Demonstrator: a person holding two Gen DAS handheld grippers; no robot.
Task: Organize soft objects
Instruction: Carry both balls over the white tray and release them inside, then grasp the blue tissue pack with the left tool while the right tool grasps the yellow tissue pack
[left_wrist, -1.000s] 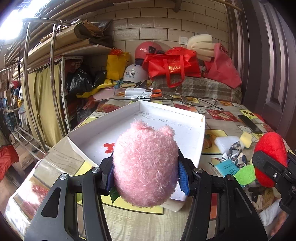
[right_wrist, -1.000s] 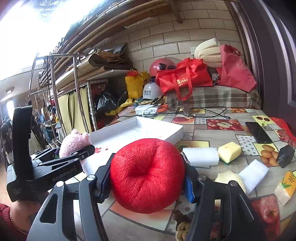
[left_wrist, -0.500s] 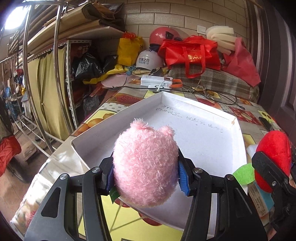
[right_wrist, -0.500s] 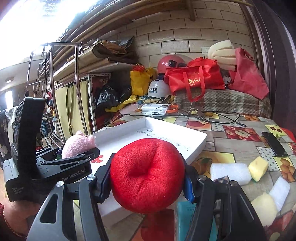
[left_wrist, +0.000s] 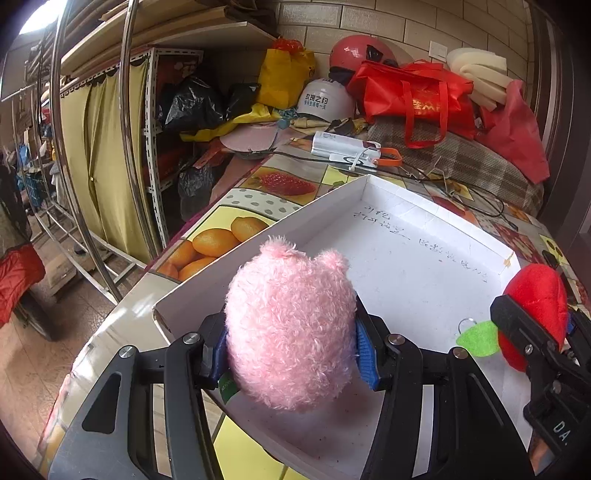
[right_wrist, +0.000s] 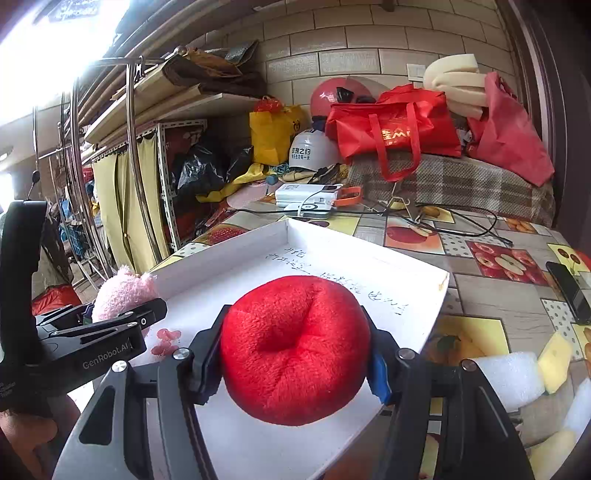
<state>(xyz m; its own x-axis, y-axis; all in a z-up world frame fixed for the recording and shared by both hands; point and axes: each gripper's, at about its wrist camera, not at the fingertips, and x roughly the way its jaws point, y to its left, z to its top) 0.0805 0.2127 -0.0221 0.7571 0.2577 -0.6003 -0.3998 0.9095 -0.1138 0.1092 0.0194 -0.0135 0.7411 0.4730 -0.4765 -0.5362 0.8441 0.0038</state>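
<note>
My left gripper (left_wrist: 291, 347) clamps the pink plush (left_wrist: 290, 332) over the white box (left_wrist: 424, 266) (near edge, 7 o'clock); right gripper (right_wrist: 295, 358) jaws opening, red plush apple (right_wrist: 295, 347) still between them above the box.

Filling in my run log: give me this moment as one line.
left gripper: holds pink plush | right gripper: opening, red plush between pads | both over white tray
</note>
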